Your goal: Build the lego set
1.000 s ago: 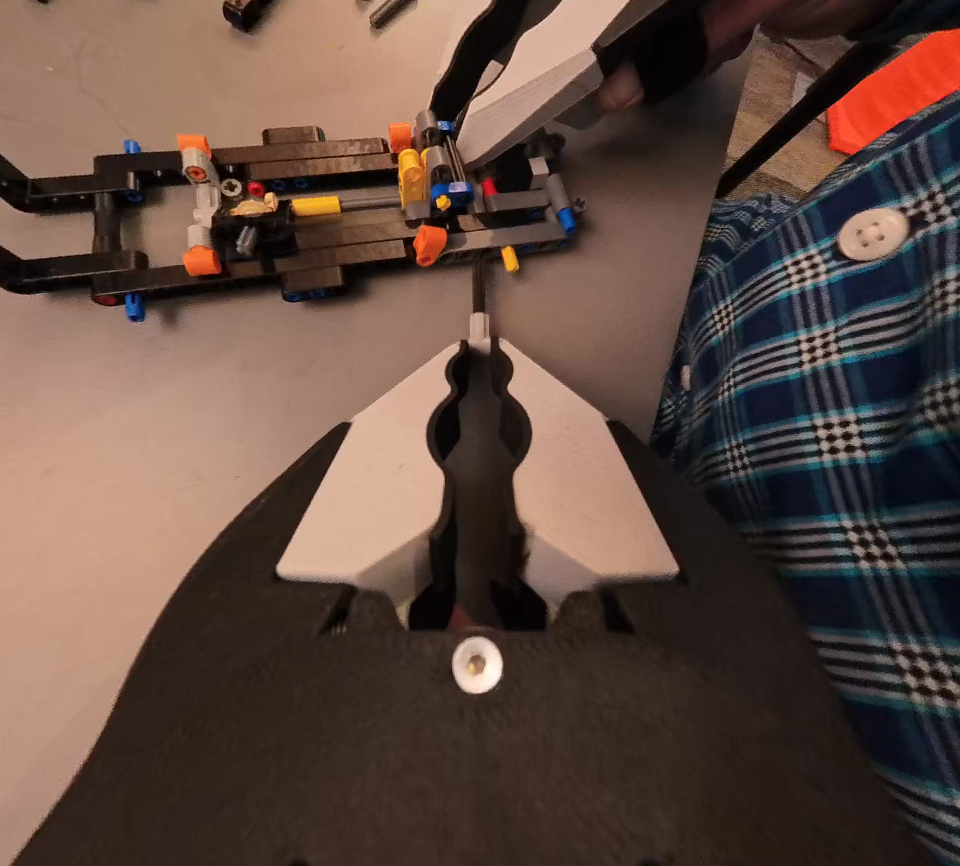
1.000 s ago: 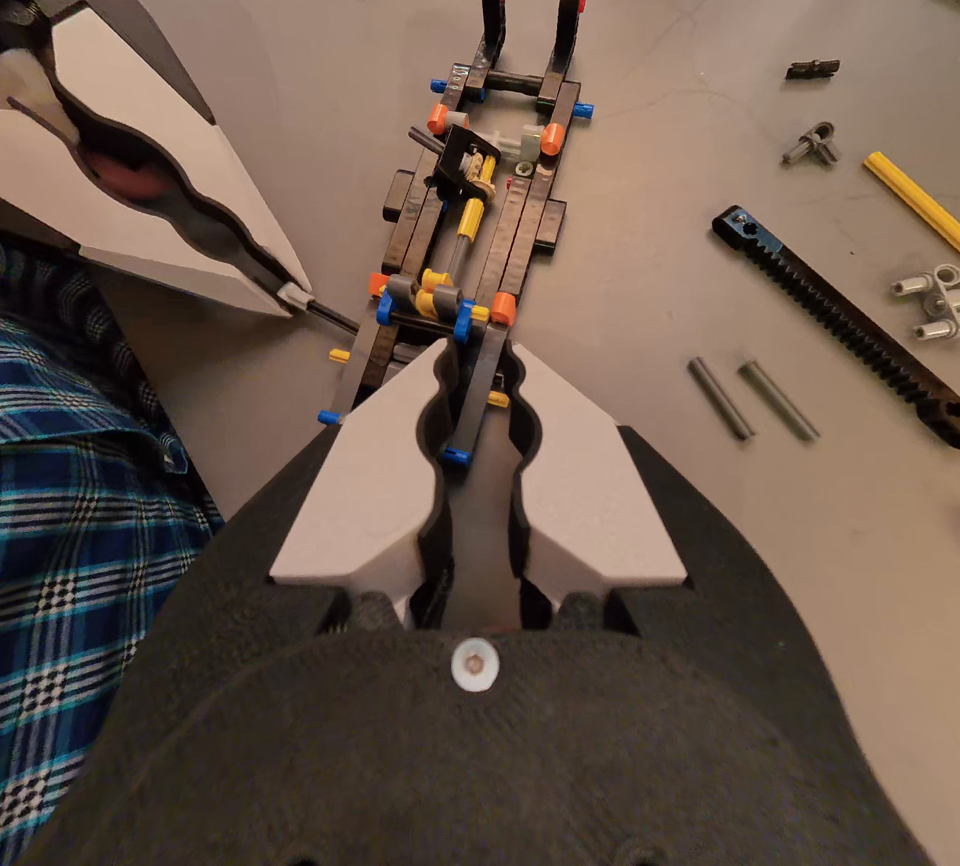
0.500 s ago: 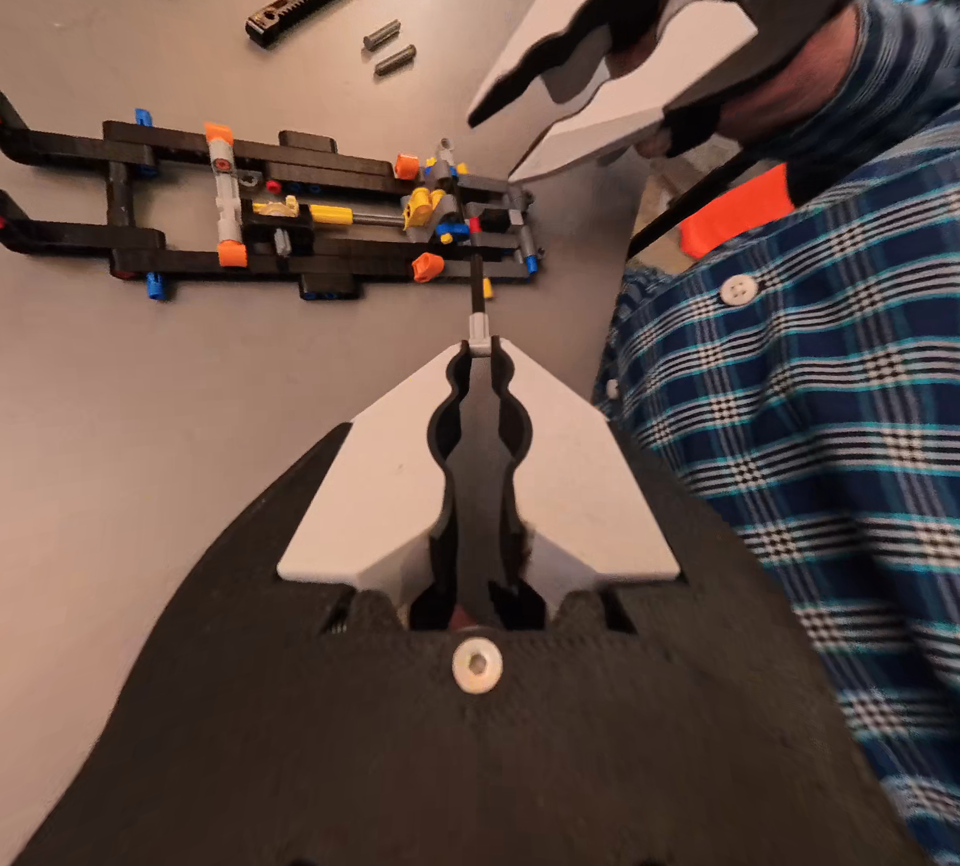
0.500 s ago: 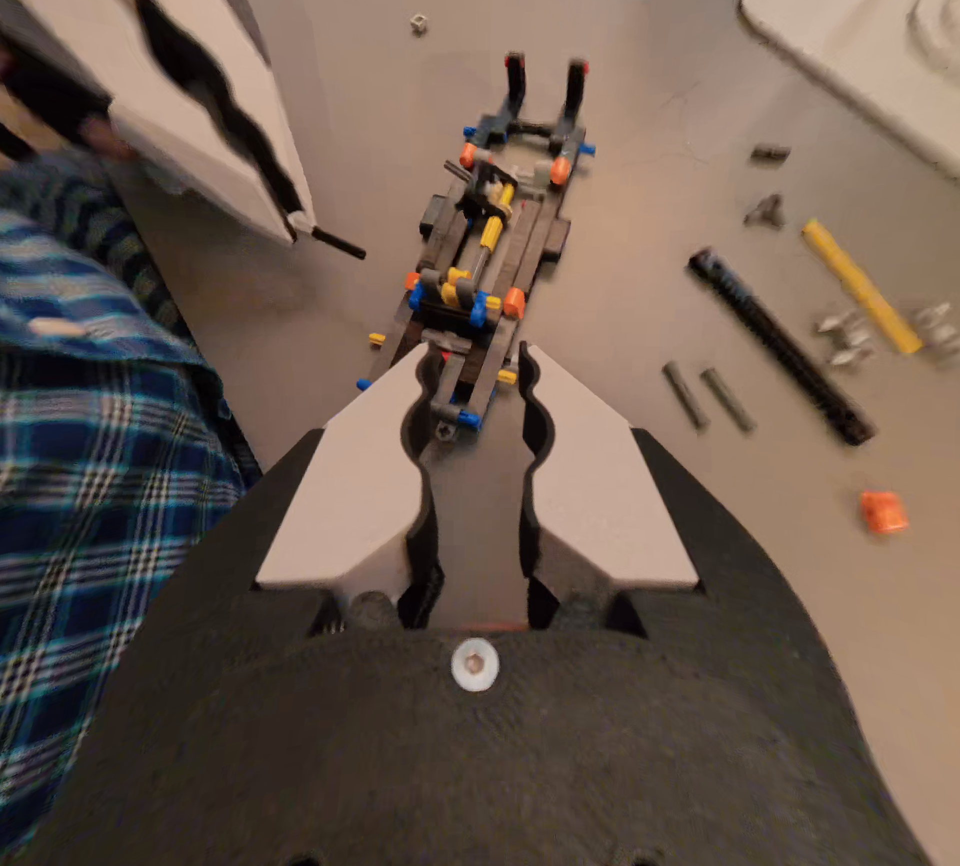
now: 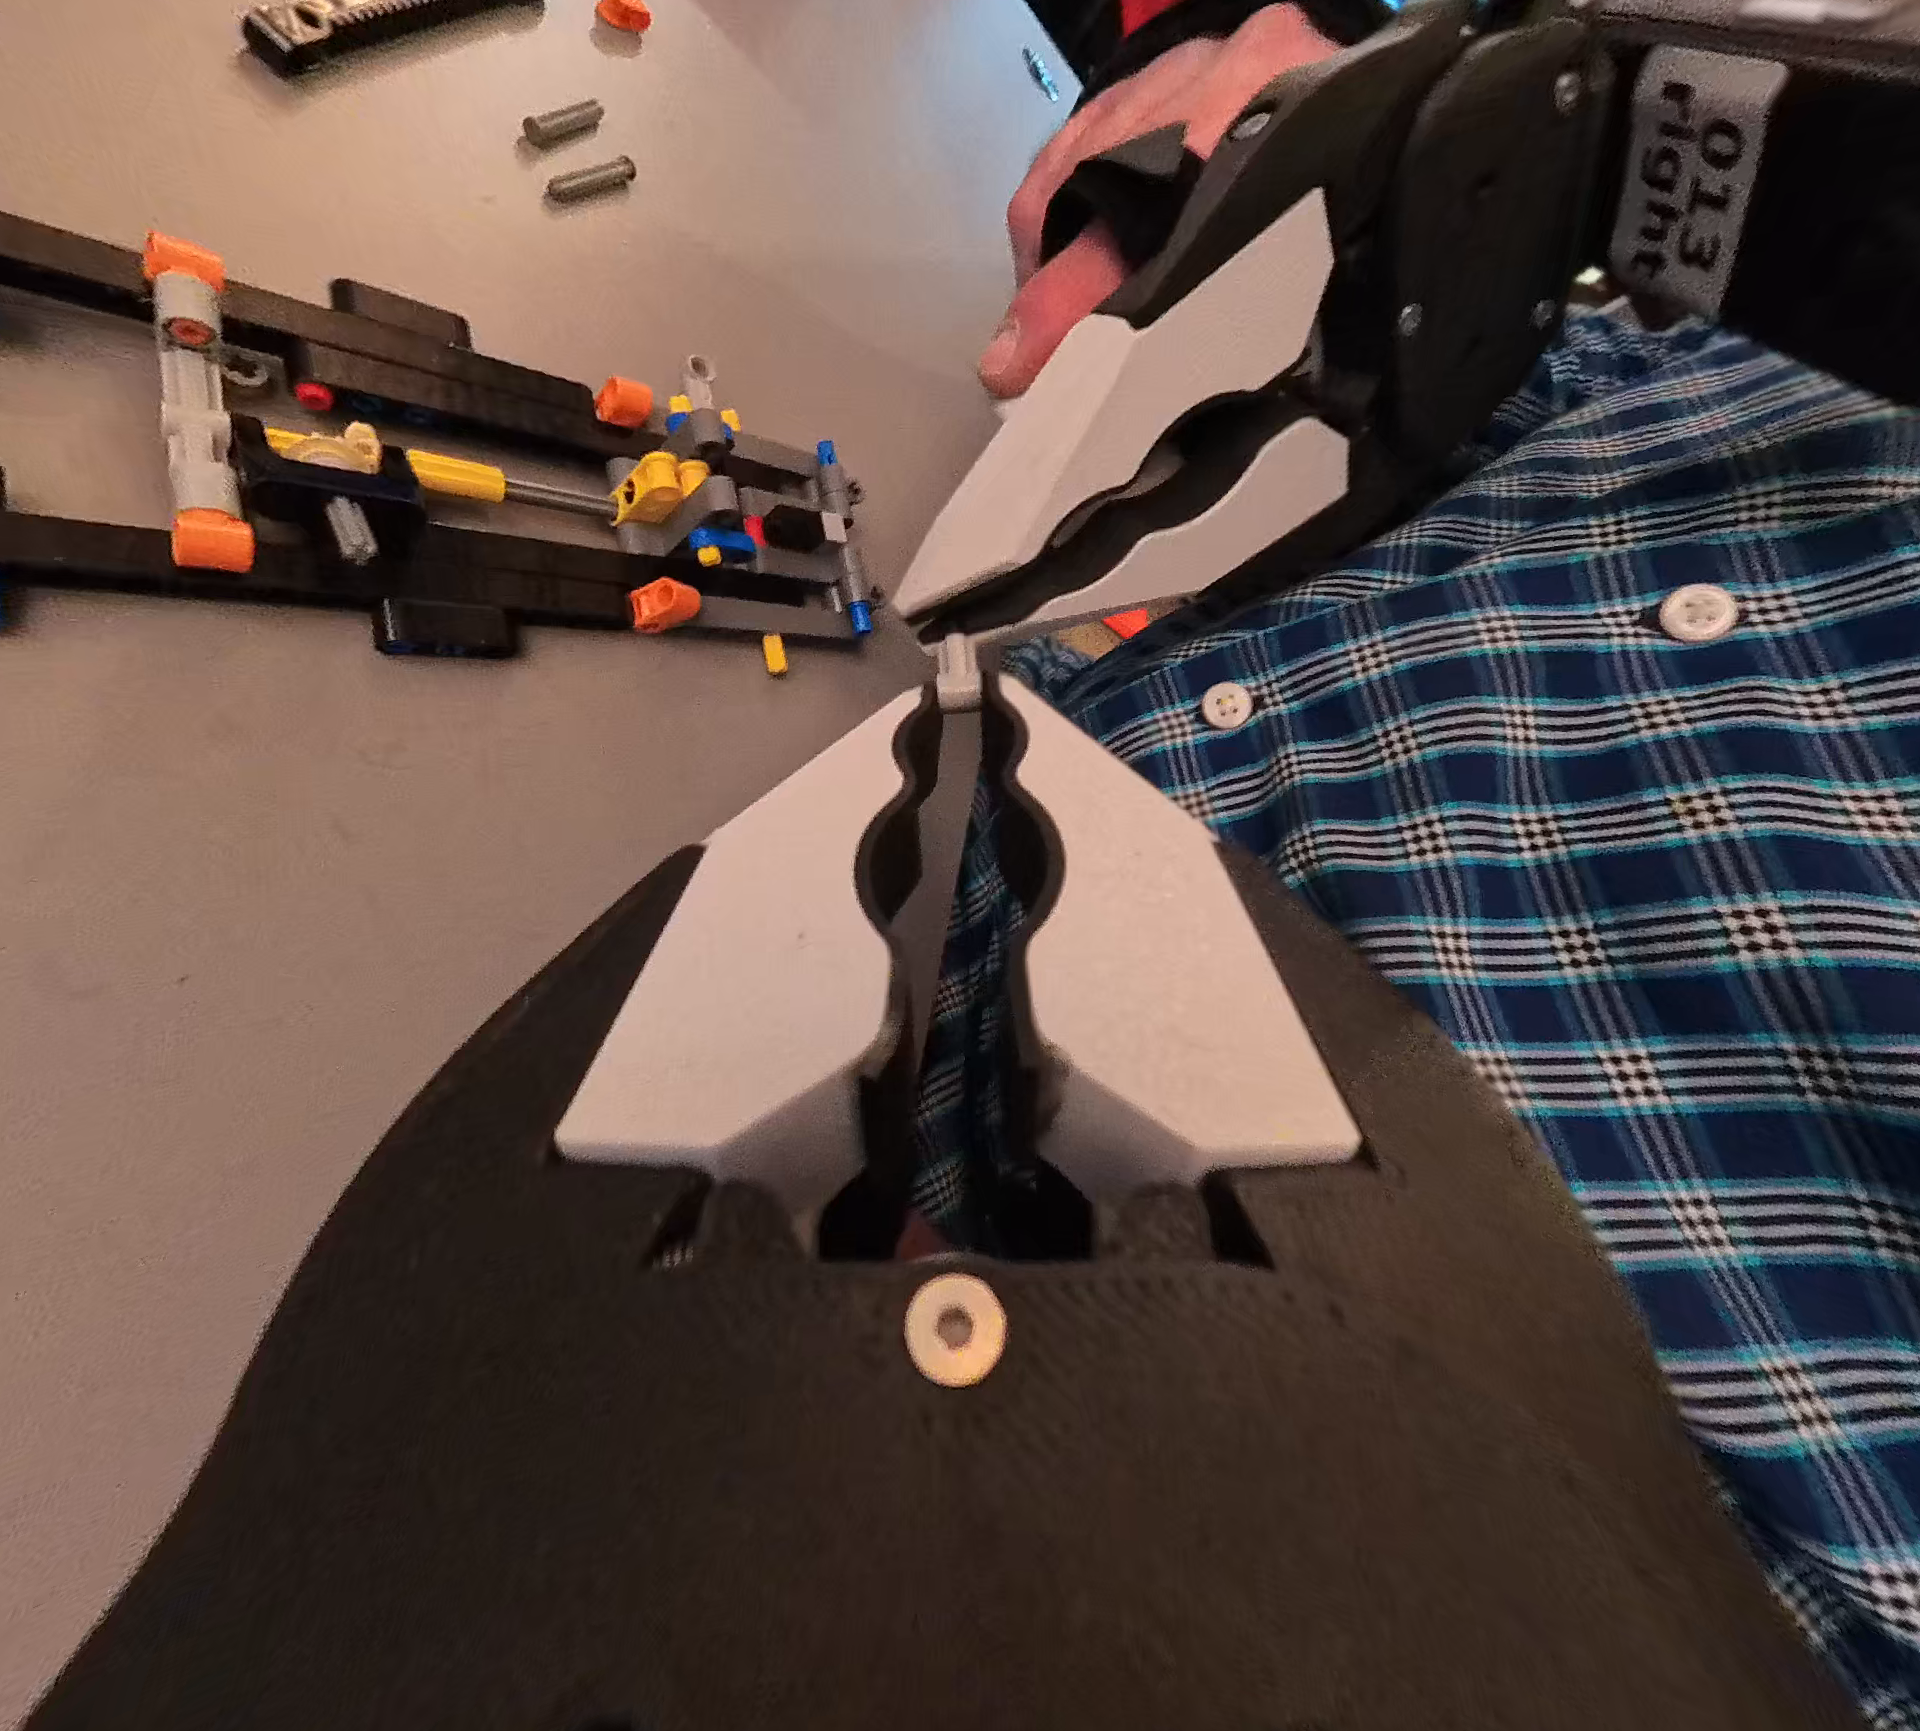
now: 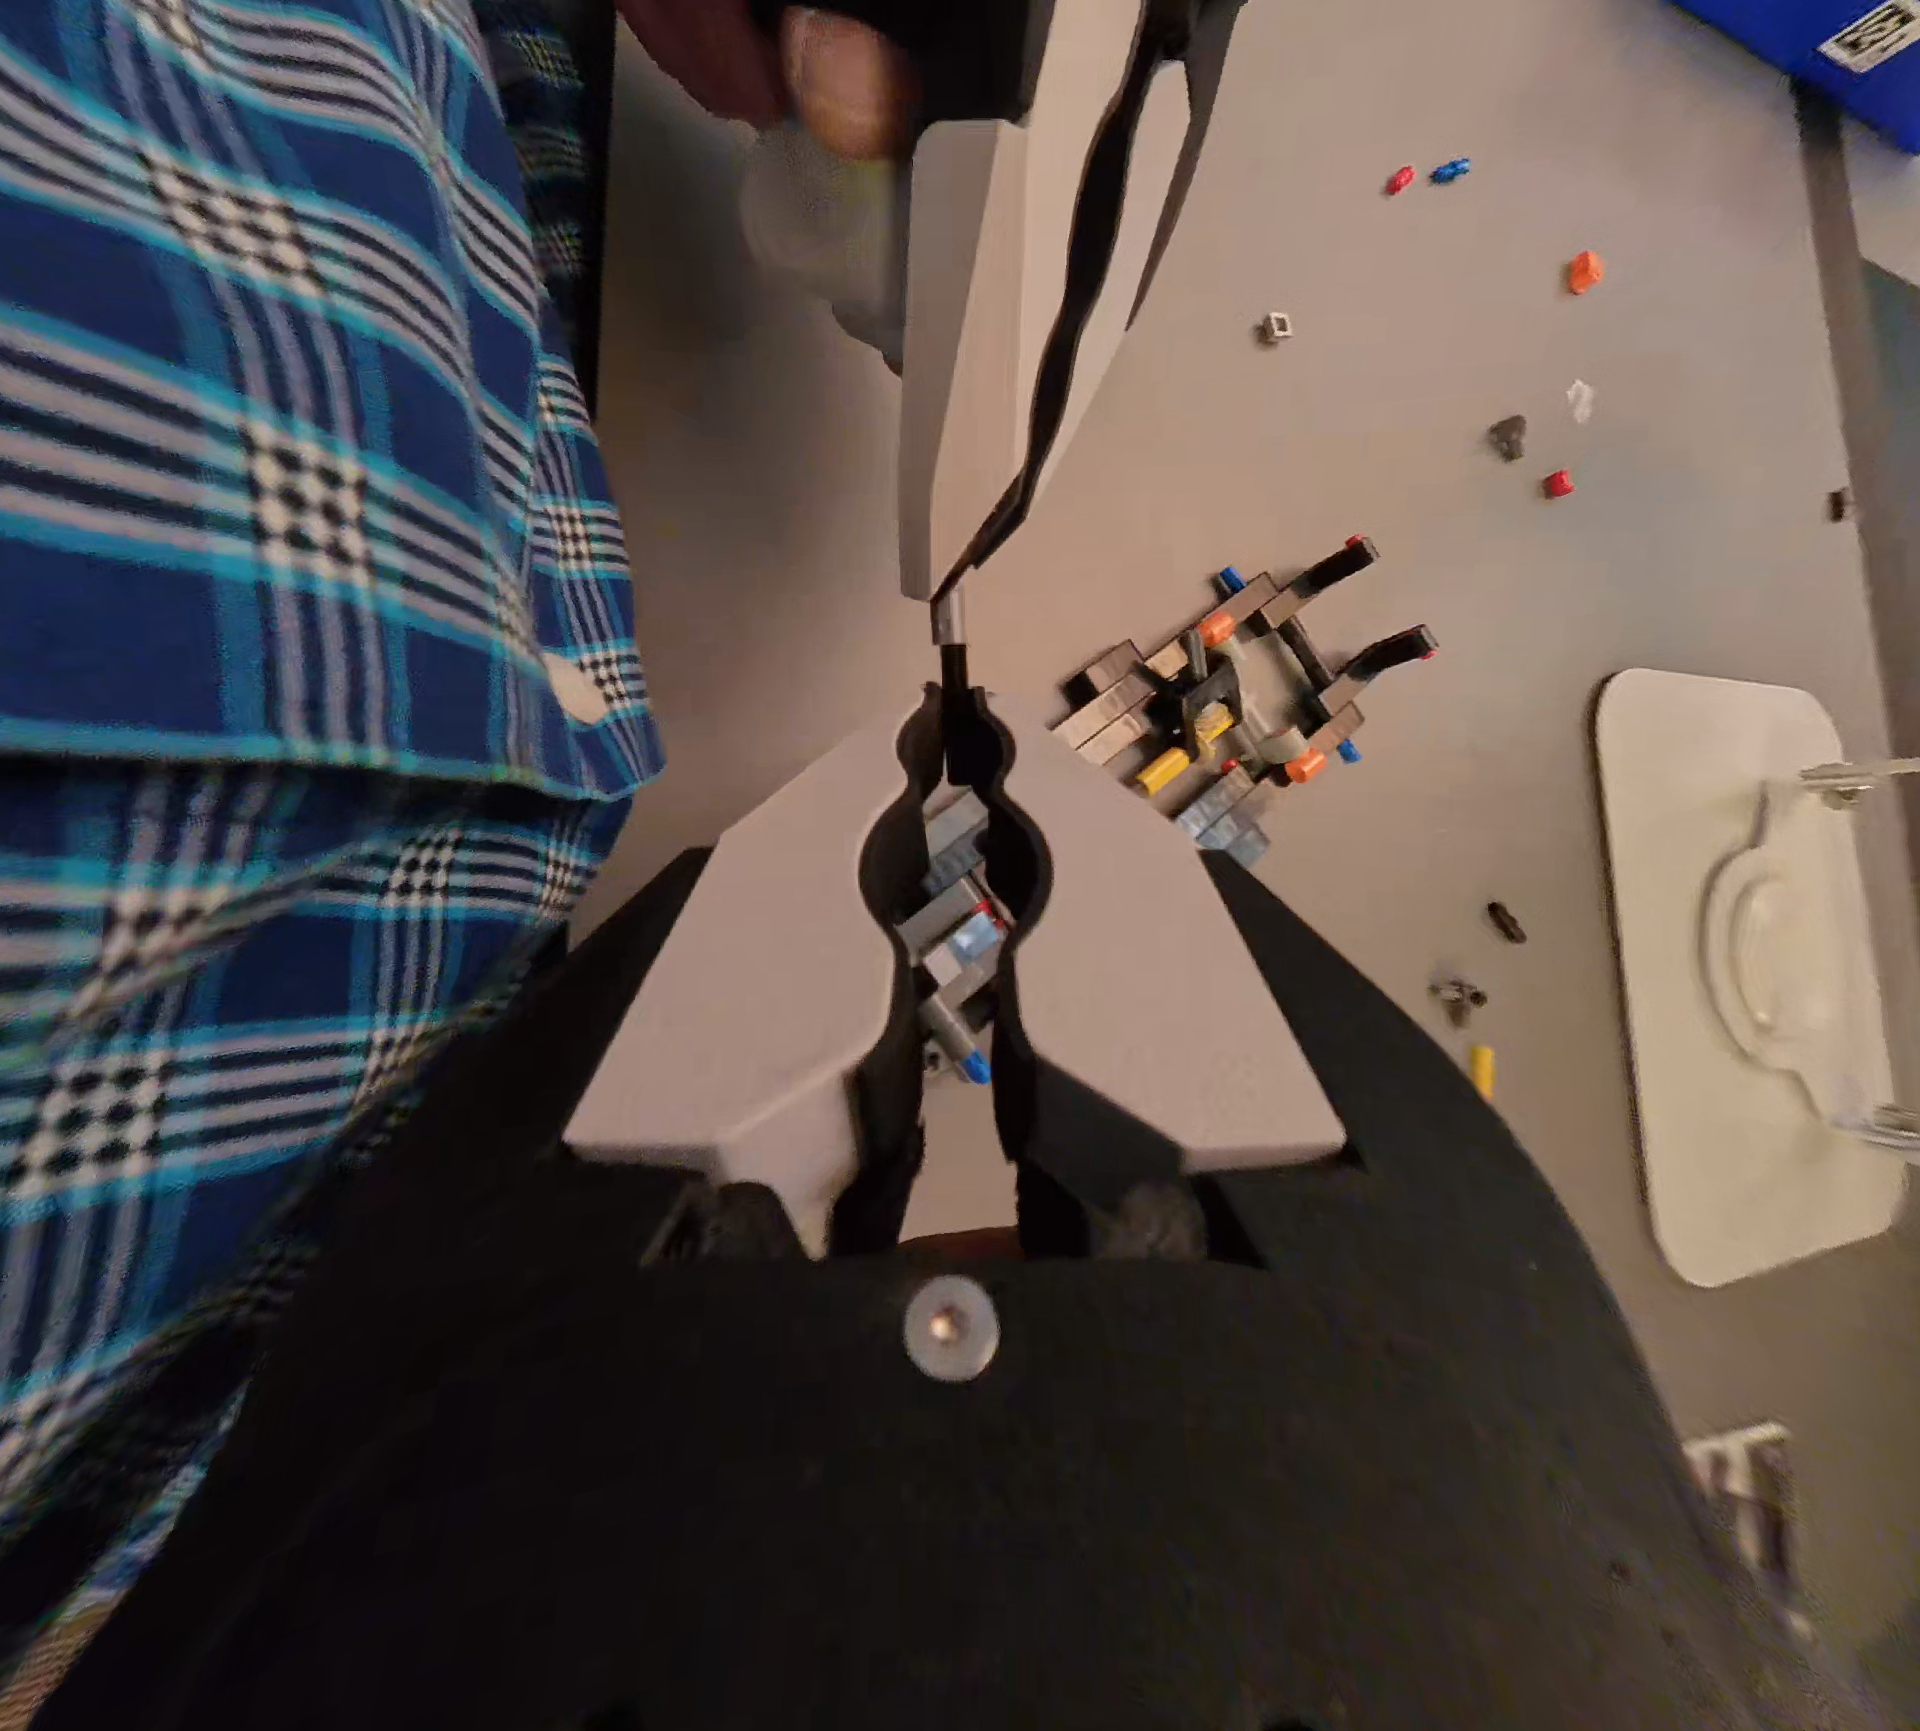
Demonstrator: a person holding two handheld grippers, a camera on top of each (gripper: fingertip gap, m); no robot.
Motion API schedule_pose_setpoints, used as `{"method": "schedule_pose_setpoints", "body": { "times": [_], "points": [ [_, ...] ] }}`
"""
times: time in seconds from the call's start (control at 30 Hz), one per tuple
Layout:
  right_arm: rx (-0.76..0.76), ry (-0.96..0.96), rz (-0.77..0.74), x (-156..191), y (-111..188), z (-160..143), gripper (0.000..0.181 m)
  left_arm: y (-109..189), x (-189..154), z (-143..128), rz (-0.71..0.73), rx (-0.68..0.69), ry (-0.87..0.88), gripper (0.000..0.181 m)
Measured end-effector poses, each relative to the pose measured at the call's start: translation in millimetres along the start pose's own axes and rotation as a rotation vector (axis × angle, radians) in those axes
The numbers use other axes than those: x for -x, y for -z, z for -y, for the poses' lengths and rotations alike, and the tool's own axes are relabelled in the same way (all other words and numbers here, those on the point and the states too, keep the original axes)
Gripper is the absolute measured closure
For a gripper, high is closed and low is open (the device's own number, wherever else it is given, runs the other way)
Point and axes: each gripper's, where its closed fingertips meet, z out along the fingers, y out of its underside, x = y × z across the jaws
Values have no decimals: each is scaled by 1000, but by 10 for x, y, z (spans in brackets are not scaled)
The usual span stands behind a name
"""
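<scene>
Left wrist view: left tool (image 5: 958, 694) pinched on grey bush end of thin black axle (image 6: 953, 668); right tool (image 6: 961, 725) clamped on axle's other end, both held in air off bench's near edge. Lego chassis (image 5: 436, 486) lies on bench near that edge, untouched. Risk: uneven pull slips bush, axle drops onto plaid shirt (image 5: 1558, 850). Gear rack (image 5: 395, 8), two grey pins (image 5: 577, 149), orange connector (image 5: 623, 6) farther back; none obstructs.

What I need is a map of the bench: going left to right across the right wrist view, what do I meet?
plaid shirt → black axle → lego frame → white tray. Both tongs and the loose small pieces overlap these, so they are left out.
</scene>
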Motion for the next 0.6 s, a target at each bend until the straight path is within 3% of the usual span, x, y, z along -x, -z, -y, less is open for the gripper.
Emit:
{"method": "schedule_pose_setpoints", "body": {
  "times": [0.1,0.13,0.27,0.4,0.5,0.6],
  "points": [
    [-48,-131,85,19,37,30,180,21,-38,43,15,-40,-63,172],
    [-56,-175,111,10,50,28,180,38,-17,53,51,-48,-102,162],
    [-80,-279,244,50,76,52,180,100,67,84,298,-25,-460,146],
    [-58,-278,317,80,53,48,180,21,-2,71,417,54,-760,158],
    [-47,-266,339,80,42,51,180,8,-1,70,429,65,-788,174],
    [-48,-276,361,89,33,49,180,3,1,50,438,77,-803,175]
  ]
}}
